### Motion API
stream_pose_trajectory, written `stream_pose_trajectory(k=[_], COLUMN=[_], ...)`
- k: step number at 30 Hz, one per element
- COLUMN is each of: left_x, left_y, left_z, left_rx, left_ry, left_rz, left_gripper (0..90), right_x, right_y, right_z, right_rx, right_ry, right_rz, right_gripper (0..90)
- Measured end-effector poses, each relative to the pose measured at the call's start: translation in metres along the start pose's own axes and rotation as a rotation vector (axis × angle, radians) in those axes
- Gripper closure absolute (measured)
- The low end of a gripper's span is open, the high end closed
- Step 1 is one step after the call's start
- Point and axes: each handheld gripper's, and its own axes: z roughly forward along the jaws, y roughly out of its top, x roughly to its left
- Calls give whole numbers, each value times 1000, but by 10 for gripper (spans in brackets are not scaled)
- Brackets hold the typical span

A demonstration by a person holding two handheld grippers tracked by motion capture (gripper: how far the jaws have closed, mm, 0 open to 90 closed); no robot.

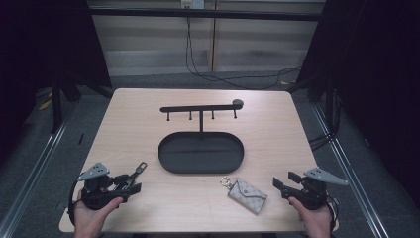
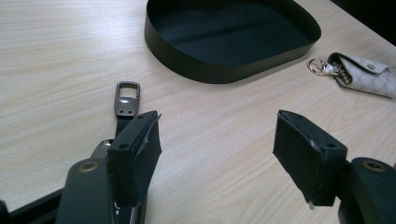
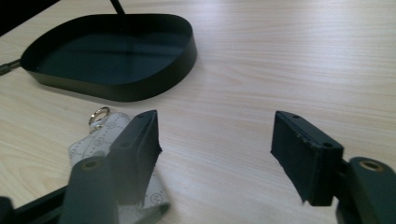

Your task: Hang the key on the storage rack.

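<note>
Down at the near edge of the counter [image 1: 148,109] we are holding both claws low, each in one hand. Our left claw [image 2: 217,144] is standing spread, with bare wood between its black pads and nothing pinched. Just beside its left pad a dark key fob [image 1: 138,171] is lying flat on the counter, partly hidden under the claw; its metal loop end [image 2: 127,98] is pointing away from us toward the black oval tray [image 2: 233,37], so its long axis is running from the claw out toward the tray's near-left rim. Our right claw [image 3: 215,149] is also standing spread and pinching nothing. A pale patterned key pouch [image 1: 246,195] is lying flat just beside it, between this claw and the tray, partly tucked behind the claw's left pad in the right gripper view. The pouch's gold ring [image 1: 226,182] is pointing up and left toward the tray, so its long axis is lying on a diagonal across the counter.

Farther out, the tray is sitting mid-counter, and from its far side a thin post is rising to a black bar with hooks [image 1: 200,108]. Light wood grain is covering the counter. Beyond it we are seeing grey floor, trailing cables [image 1: 218,74] and dark curtains at both sides.
</note>
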Motion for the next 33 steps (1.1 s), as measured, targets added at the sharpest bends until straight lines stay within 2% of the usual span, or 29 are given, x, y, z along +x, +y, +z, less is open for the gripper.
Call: stream_pose_trajectory(k=[2, 7, 11, 18, 21, 25, 30, 33], left_x=[0, 0, 0, -5, -5, -2, -3, -5], left_y=[1, 2, 4, 10, 14, 20, 29, 34], left_z=[0, -1, -2, -3, -4, -1, 3, 4], left_rx=[-2, 0, 10, 43, 49, 76, 126, 149], left_ry=[-3, -7, 12, 9, 10, -9, -18, -4], left_rz=[2, -8, -3, 21, 19, 7, 32, 59], left_gripper=[327, 348, 347, 378, 396, 405, 445, 478], right_x=[-1, -3, -3, -2, -1, -2, -2, -2], right_y=[-1, -1, -2, -2, -2, -2, -2, -2], right_z=[0, 2, 3, 2, 3, 3, 4, 3], right_rx=[3, 18, 25, 30, 38, 36, 40, 40], right_ry=[-7, 18, 27, 32, 36, 36, 43, 43], right_rz=[8, 21, 26, 22, 14, 24, 24, 22], right_gripper=[279, 262, 260, 253, 253, 253, 253, 253])
